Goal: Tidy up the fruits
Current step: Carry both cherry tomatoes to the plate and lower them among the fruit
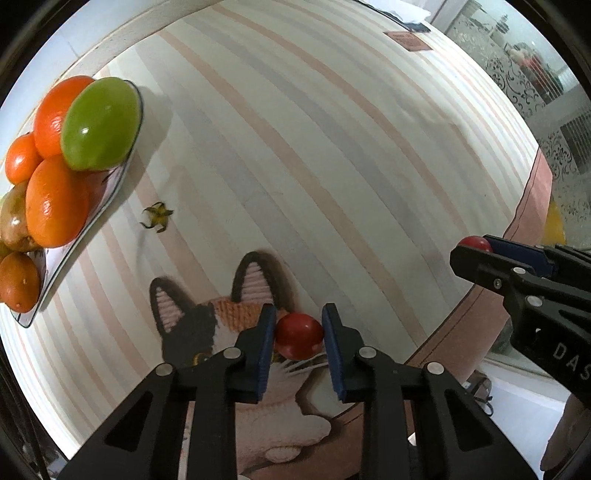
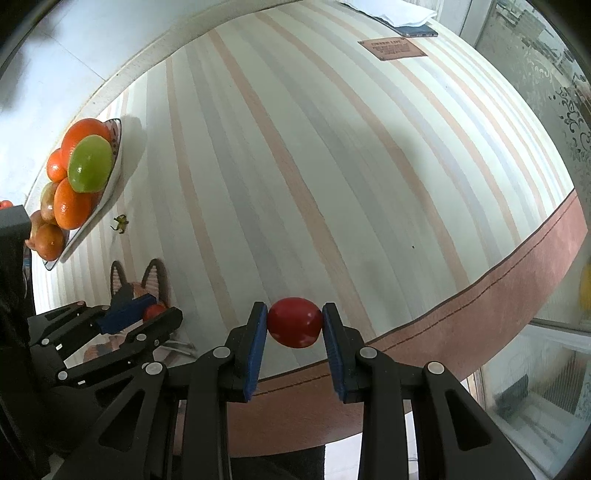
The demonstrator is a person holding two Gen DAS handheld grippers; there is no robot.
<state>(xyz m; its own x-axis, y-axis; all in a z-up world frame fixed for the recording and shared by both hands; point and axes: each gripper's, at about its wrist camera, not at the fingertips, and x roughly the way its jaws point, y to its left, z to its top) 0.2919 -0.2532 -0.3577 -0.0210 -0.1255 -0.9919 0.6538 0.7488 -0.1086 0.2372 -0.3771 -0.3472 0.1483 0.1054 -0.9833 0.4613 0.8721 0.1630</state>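
My left gripper (image 1: 298,334) is shut on a small red tomato (image 1: 299,335), held over the cat picture on the striped mat. My right gripper (image 2: 294,325) is shut on another red tomato (image 2: 294,322) near the mat's pink border. Each gripper shows in the other's view: the right one (image 1: 474,245) at the right, the left one (image 2: 153,312) at the lower left. A white plate (image 1: 110,184) at the left holds several oranges (image 1: 55,201), a green fruit (image 1: 100,123) and brownish fruits; it also shows in the right wrist view (image 2: 110,177).
A loose green tomato stem (image 1: 157,217) lies on the mat beside the plate, also in the right wrist view (image 2: 121,222). A brown label (image 2: 393,48) and a dark phone (image 2: 419,31) lie at the far edge. A patterned glass wall (image 2: 546,74) stands right of the round table.
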